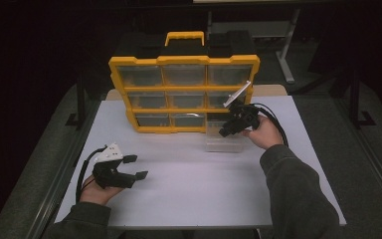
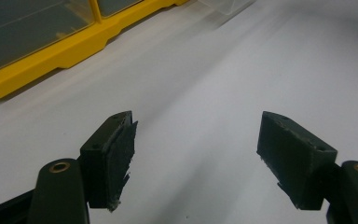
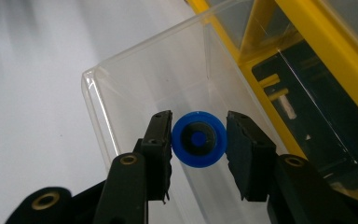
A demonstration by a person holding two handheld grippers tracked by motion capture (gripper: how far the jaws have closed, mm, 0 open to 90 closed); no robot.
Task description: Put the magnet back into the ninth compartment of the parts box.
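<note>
White and bare over most of its top, the bench (image 1: 189,189) stands in a dark room, and a person's sleeved forearms come in over its near edge. Nearest, at the left, the left gripper (image 1: 135,167) rests low over the bench in the person's left hand (image 1: 95,193), its jaws spread wide with nothing between them; the left gripper view shows white bench surface between the two black pads (image 2: 116,149). Farther in and to the right, the right hand (image 1: 263,132) holds the right gripper (image 1: 226,131) pointed down and to the left over a clear plastic drawer (image 1: 224,142), which sits on the bench just in front of the organiser. In the right gripper view the jaws stand narrow, one on each side of a small blue round part (image 3: 199,139) with a dark centre, the pads (image 3: 161,140) close against its rim; the part hangs within the open top of the clear drawer (image 3: 121,93). Beyond the drawer stands the yellow organiser (image 1: 184,94), upright, with three rows of clear-fronted compartments and a yellow carrying handle (image 1: 184,36) on top. Its lower right slot, directly behind the drawer, is open. Farthest back, grey table legs (image 1: 286,55) show dimly in the dark.
</note>
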